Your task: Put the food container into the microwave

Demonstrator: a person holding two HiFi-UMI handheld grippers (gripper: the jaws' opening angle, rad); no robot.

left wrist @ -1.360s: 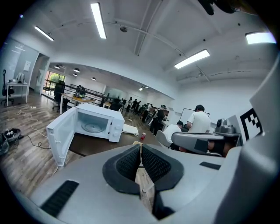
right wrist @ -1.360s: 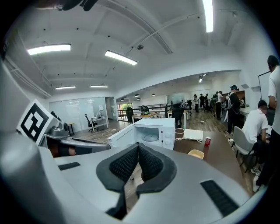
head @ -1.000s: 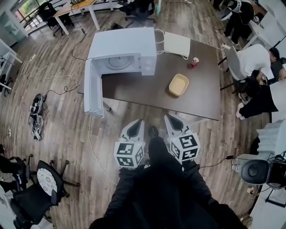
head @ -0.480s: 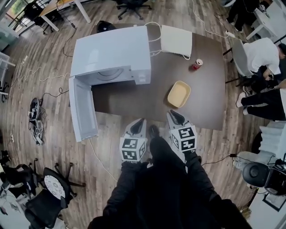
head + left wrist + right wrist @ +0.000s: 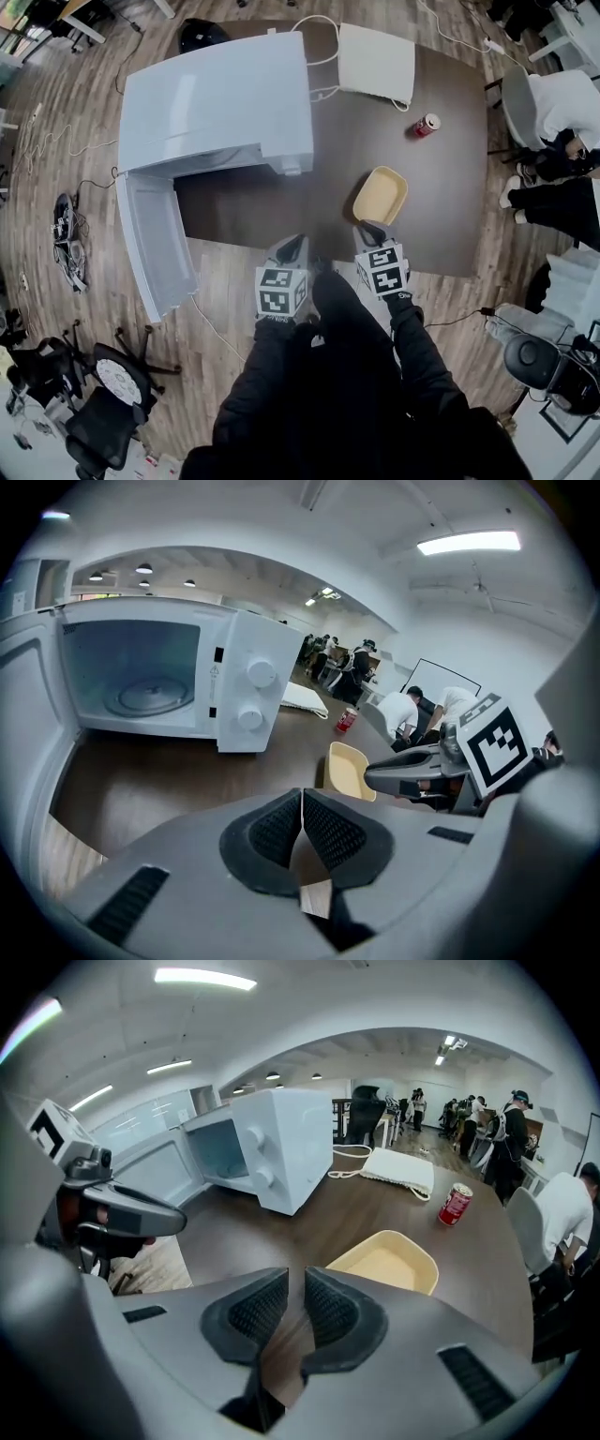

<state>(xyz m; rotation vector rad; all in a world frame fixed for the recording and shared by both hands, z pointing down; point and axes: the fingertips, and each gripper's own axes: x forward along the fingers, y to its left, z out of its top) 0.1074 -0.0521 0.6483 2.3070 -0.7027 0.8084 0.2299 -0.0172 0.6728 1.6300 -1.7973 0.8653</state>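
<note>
A dark desk (image 5: pixel 281 202) carries a white microwave (image 5: pixel 216 103) at the left, its door (image 5: pixel 155 244) swung wide open. A shallow yellow food container (image 5: pixel 380 195) sits empty on the desk to the right, well apart from the oven. 2 grippers hover at the near edge: the left gripper (image 5: pixel 302 799) pressed together, the right gripper (image 5: pixel 295 1288) all but closed, both empty. The right one, just beside the container, likely needs to spread first, then pinch the near rim squarely.
</note>
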